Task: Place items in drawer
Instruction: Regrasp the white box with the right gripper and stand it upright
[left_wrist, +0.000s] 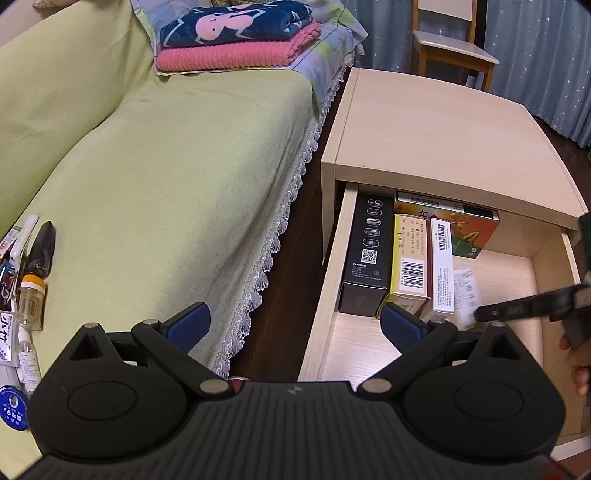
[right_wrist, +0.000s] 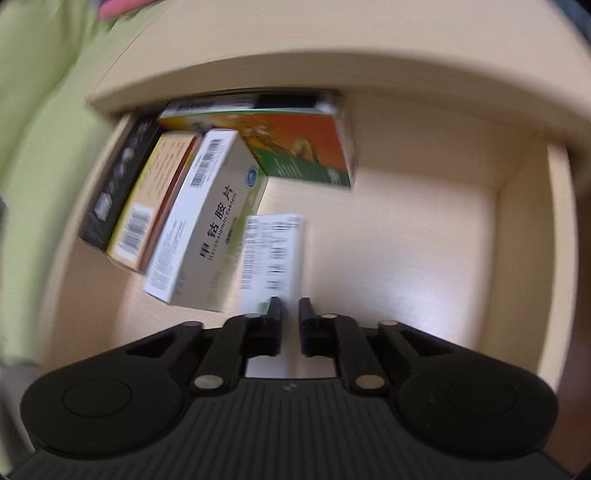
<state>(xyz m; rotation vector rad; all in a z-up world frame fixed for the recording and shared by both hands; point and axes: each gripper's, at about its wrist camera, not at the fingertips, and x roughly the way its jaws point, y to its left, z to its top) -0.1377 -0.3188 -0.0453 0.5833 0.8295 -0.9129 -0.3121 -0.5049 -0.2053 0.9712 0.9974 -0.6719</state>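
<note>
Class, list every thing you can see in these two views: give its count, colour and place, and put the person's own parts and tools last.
Drawer: one, pale wood, pulled open from the nightstand.
Boxes: five in the drawer's left rear; black, yellow, white, orange-green, one more behind it, mostly hidden.
White printed pack: one, beside the white box, at the right tool's tips.
Bed cover: one, light green, left of the nightstand.
Folded blankets: two, navy on pink, far end of bed.
Small items: several, mixed colours, bed's near left edge.
Chair: one, wooden, behind the nightstand.
Curtain: blue, starred.
Left tool: black, blue pads, open.
Right tool: black, over the drawer.
Hand: right edge.
</note>
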